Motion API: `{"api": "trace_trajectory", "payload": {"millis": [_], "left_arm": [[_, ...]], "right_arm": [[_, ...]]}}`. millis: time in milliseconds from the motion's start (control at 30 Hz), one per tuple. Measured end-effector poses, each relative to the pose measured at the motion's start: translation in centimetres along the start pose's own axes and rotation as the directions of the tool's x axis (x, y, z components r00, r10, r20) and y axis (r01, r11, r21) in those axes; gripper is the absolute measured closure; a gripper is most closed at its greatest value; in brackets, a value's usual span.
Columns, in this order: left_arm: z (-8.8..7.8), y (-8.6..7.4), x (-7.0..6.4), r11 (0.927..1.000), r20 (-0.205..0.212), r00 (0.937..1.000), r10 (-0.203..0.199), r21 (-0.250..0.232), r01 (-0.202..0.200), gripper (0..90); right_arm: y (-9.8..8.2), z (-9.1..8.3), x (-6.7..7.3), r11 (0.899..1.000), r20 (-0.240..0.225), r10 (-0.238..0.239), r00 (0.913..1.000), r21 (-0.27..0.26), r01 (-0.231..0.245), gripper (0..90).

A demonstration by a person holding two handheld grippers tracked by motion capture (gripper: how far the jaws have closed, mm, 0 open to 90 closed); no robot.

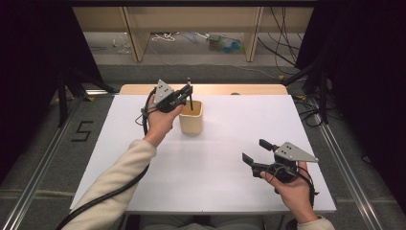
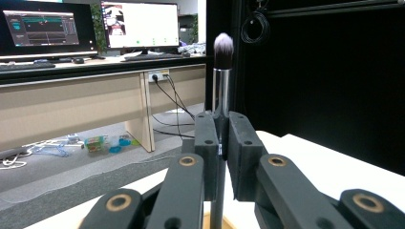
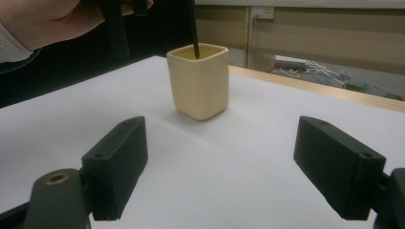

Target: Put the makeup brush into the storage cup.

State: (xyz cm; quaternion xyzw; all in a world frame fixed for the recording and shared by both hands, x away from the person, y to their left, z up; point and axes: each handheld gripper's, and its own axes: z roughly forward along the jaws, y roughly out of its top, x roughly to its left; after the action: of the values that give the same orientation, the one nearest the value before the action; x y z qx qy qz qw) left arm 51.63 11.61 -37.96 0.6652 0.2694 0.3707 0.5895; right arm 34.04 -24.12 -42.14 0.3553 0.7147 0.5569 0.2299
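One white tabletop carries everything, a bare wood strip showing along its far edge. Grey floor around it, metal rails on both sides, and a "5" taped on the floor to the left. Black curtains close in both sides. Past the far edge I see a wooden desk frame with cables and some coloured clutter on the floor under it. In the left gripper view two monitors sit lit on that desk; their text is too small to read. No brand or label readable anywhere.

My left gripper is up at the far left-centre of the tabletop, its fingers pressed together on a makeup brush, held upright, bristles on top. The handle's lower end dips into the cream square cup, which stands on the tabletop right beside my left hand.

My right gripper hovers low near the right front corner, well apart from the cup, fingers spread wide with nothing between them, pointing toward the cup.
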Motion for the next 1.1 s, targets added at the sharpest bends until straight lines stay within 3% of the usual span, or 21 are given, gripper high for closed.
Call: {"api": "trace_trajectory", "payload": {"millis": [1100], "left_arm": [[0.2,-1.1,0.0,0.9994,-0.005,0.9998,0.018,0.029,-0.018,83.6]], "right_arm": [[0.0,0.0,0.0,1.000,0.000,-0.002,1.0000,0.003,0.002,20.0]]}}
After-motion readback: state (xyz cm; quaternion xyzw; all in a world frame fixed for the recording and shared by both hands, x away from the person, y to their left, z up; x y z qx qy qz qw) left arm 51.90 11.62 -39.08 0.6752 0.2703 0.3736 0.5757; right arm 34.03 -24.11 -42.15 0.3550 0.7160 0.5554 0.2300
